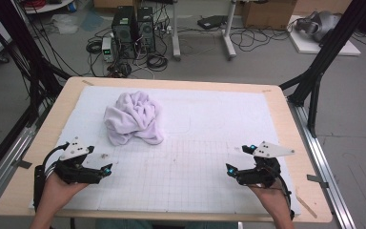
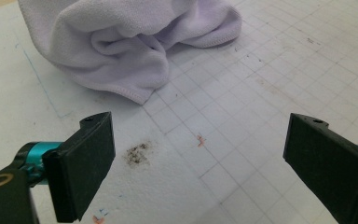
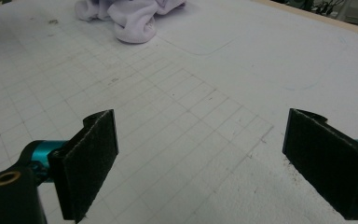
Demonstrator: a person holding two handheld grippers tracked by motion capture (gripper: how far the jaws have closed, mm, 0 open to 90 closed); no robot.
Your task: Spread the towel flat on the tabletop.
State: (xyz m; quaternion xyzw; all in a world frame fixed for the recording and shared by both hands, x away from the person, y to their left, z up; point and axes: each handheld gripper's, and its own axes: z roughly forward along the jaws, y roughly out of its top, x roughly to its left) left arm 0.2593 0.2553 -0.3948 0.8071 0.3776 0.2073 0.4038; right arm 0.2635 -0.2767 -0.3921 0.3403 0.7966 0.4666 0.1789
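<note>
Well, towel [image 1: 134, 118] lies beyond left hand-held gripper [image 1: 101, 162].

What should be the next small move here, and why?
Probably bring the left gripper forward to the near hem of the towel. The towel lies crumpled on the mat, both grippers are open and hold nothing, and the left one is closer than the right gripper.

One crumpled lilac towel [image 1: 134, 118], one white gridded mat [image 1: 209, 167], and two hand-held tools.
</note>
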